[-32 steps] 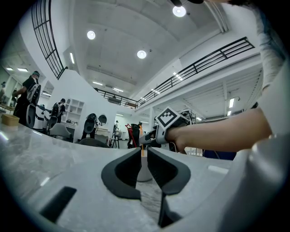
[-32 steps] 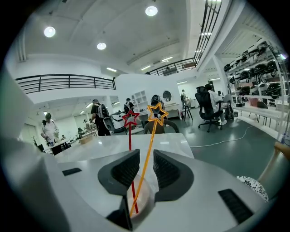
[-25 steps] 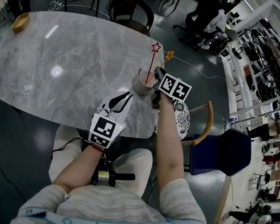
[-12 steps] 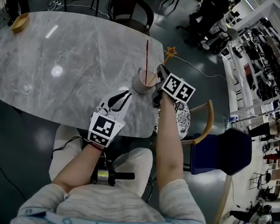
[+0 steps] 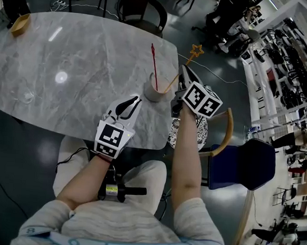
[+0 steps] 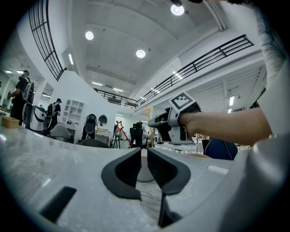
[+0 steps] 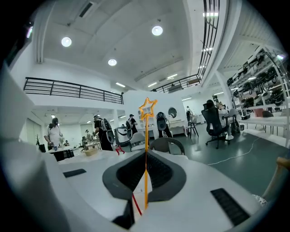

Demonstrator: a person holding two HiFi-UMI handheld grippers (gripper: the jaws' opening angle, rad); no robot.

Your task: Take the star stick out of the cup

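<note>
A grey cup (image 5: 155, 92) stands near the marble table's (image 5: 84, 61) right edge. A red star stick (image 5: 153, 66) leans left out of it. My right gripper (image 5: 182, 78) is shut on an orange star stick (image 5: 185, 64); the star (image 5: 196, 50) points up and right, and the lower end reaches the cup's mouth. In the right gripper view the orange stick (image 7: 146, 167) runs upright between the shut jaws. My left gripper (image 5: 133, 101) rests on the table in front of the cup, shut and holding nothing. Past its jaws the left gripper view shows the cup (image 6: 144, 168).
A wooden bowl (image 5: 22, 23) sits at the table's far left end. A dark chair (image 5: 144, 7) stands at the far side. A wooden chair with a patterned seat (image 5: 192, 130) and a blue chair (image 5: 245, 163) stand to the right, beside my right arm.
The right gripper has moved up and right with the orange star stick. The red star stick has tipped from leaning right to leaning left. The left gripper has barely moved.
</note>
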